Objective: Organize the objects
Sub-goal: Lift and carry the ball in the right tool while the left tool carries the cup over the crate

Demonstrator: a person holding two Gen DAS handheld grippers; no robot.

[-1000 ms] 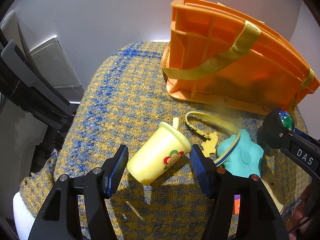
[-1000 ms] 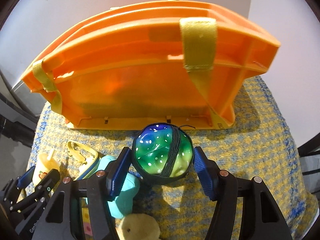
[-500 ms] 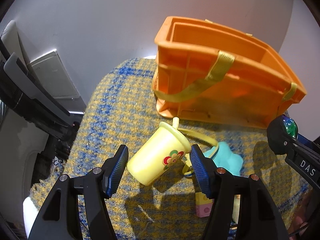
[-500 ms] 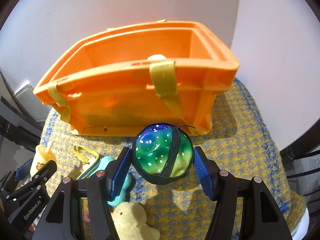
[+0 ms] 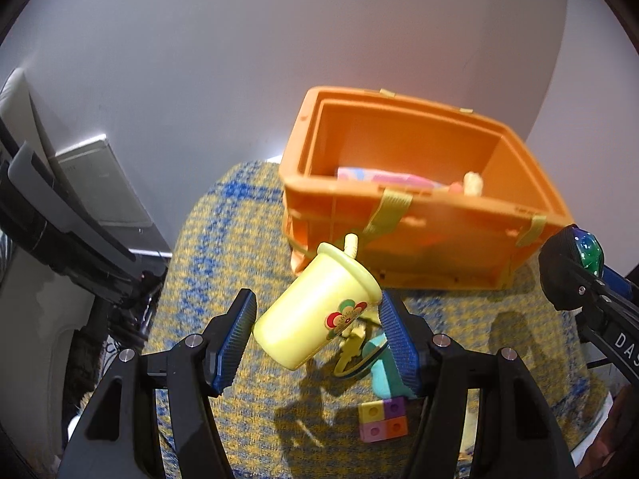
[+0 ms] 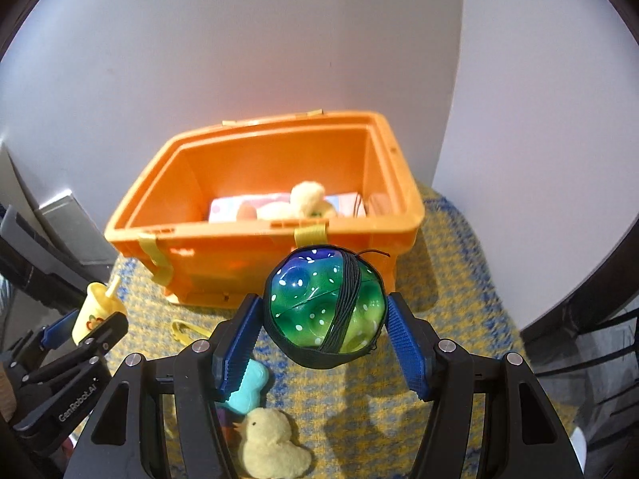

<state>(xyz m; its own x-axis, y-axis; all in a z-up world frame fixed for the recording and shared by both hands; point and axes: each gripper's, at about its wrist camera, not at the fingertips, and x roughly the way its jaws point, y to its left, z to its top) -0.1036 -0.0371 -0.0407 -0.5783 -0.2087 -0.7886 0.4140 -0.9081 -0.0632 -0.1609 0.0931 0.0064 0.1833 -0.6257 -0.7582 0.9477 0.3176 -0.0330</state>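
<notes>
Orange bin [image 6: 223,255] at far tabletop edge is the drop target: left claw [image 5: 317,329] clamps tilted yellow cup [image 5: 315,305], right claw [image 6: 324,329] clamps green-blue ball [image 6: 325,305], both held above loose toys, probably for rim clearance.

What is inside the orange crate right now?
In the orange crate: a yellow plush duck lying on a pastel patterned item. The near wall hides the crate's floor.
</notes>
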